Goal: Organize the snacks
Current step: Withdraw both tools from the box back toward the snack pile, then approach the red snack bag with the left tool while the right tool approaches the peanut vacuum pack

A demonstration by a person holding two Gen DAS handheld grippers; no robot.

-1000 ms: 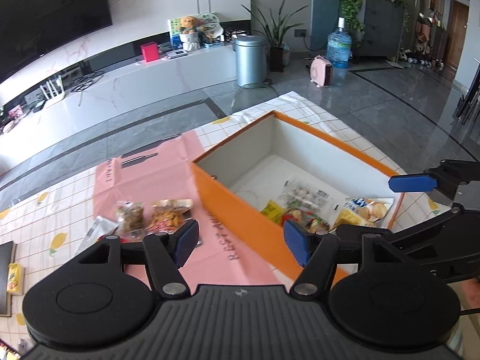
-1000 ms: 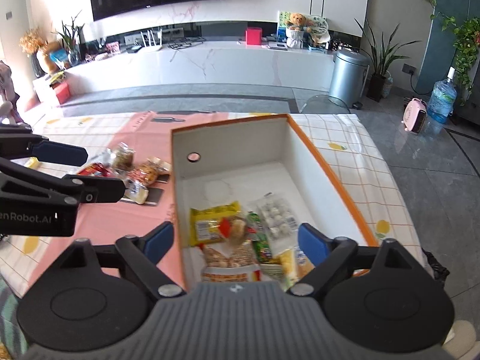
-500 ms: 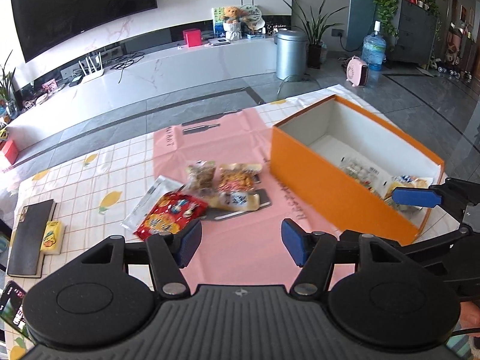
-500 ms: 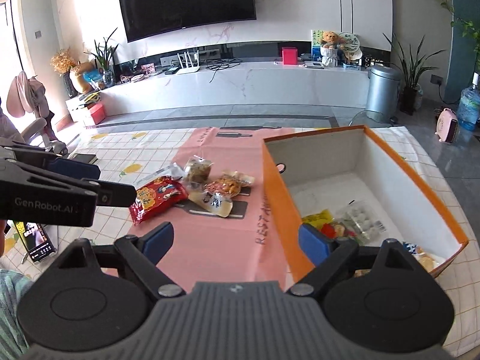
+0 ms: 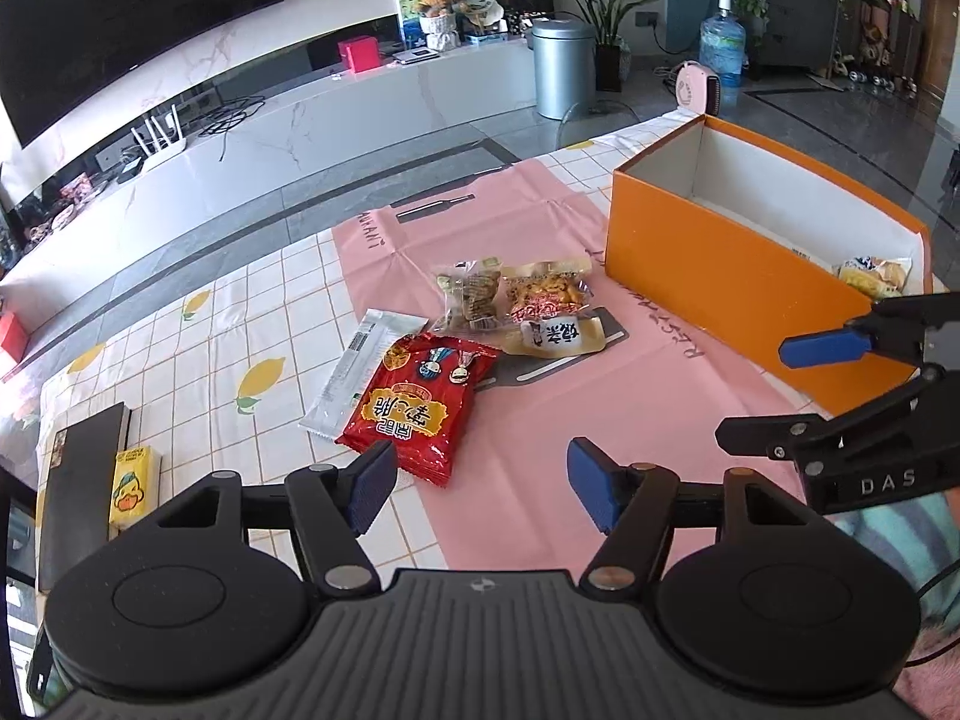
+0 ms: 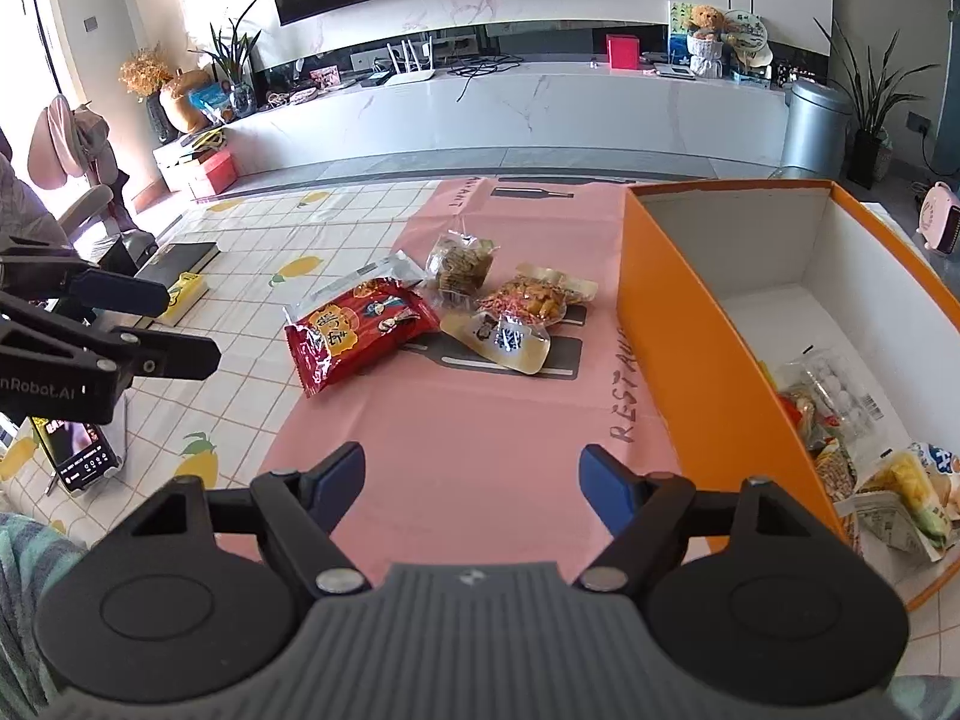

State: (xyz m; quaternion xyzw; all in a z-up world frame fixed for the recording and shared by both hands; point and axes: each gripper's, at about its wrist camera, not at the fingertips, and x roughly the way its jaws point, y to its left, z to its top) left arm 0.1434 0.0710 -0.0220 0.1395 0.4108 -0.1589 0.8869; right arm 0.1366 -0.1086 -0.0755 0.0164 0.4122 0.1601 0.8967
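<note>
A loose pile of snacks lies on the pink mat [image 5: 528, 420]: a red bag [image 5: 420, 402] [image 6: 360, 330], a silver packet [image 5: 360, 372], a clear packet of brown pieces [image 5: 474, 294], an orange-red packet [image 5: 546, 294] and a tan pouch [image 6: 498, 339]. The orange box [image 5: 720, 282] [image 6: 678, 324] to their right holds several packets [image 6: 840, 396]. My left gripper [image 5: 480, 489] hovers just short of the red bag, jaws opening, nothing between them. My right gripper [image 6: 471, 480] is over bare mat beside the box, jaws closing on nothing.
A lemon-print checked cloth [image 5: 198, 372] covers the table. At the left lie a black notebook [image 5: 78, 480], a yellow tissue pack [image 5: 135, 483] and a phone [image 6: 81, 450]. The table's far edge drops to a grey floor. A striped sleeve [image 5: 888, 528] shows at the right.
Both grippers have swung left and lower, from above the orange box to the snack pile on the mat. The right jaws have narrowed a little; the left jaws stand a little wider.
</note>
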